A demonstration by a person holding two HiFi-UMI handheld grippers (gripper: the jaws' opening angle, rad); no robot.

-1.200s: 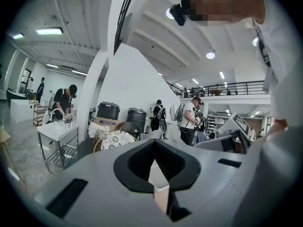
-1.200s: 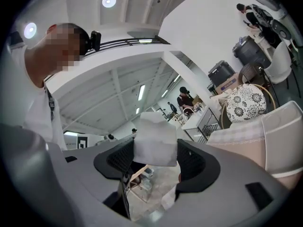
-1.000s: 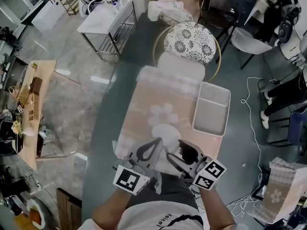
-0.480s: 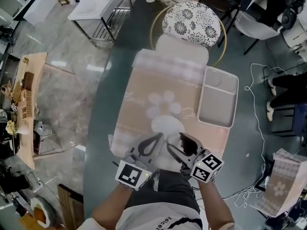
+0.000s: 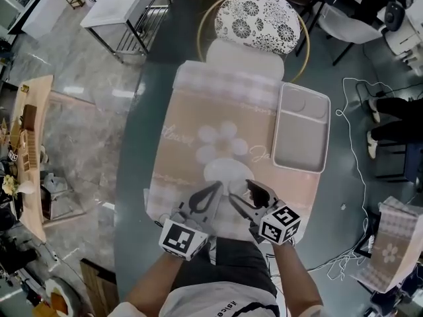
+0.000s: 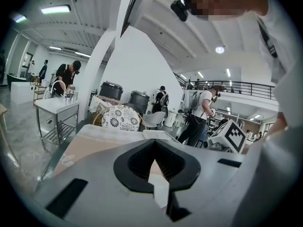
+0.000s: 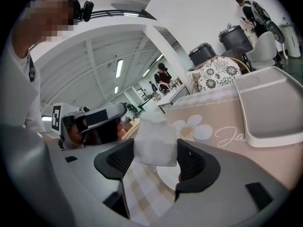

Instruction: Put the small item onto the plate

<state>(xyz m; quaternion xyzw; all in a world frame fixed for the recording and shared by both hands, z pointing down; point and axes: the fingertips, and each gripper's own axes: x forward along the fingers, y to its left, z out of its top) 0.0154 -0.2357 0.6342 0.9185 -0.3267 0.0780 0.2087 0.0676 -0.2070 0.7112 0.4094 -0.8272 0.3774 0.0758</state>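
Note:
A small white square item is pinched between the jaws of my right gripper, which is shut on it. That gripper hovers at the near rim of a round white plate on the peach flower placemat; in the right gripper view the plate shows just below the jaws. My left gripper sits close beside it on the left, at the plate's near-left rim. Its jaws meet at the tips with nothing between them. In the head view the item itself is hard to pick out.
A white rectangular tray lies on the table's right side, also seen in the right gripper view. A chair with a floral cushion stands at the far end. A metal table is at the far left. Cables lie on the floor at right.
The head view has drifted, so the table sits lower and closer in the frame. Both grippers stay at the plate's near rim, and the right one keeps its grip on the white item.

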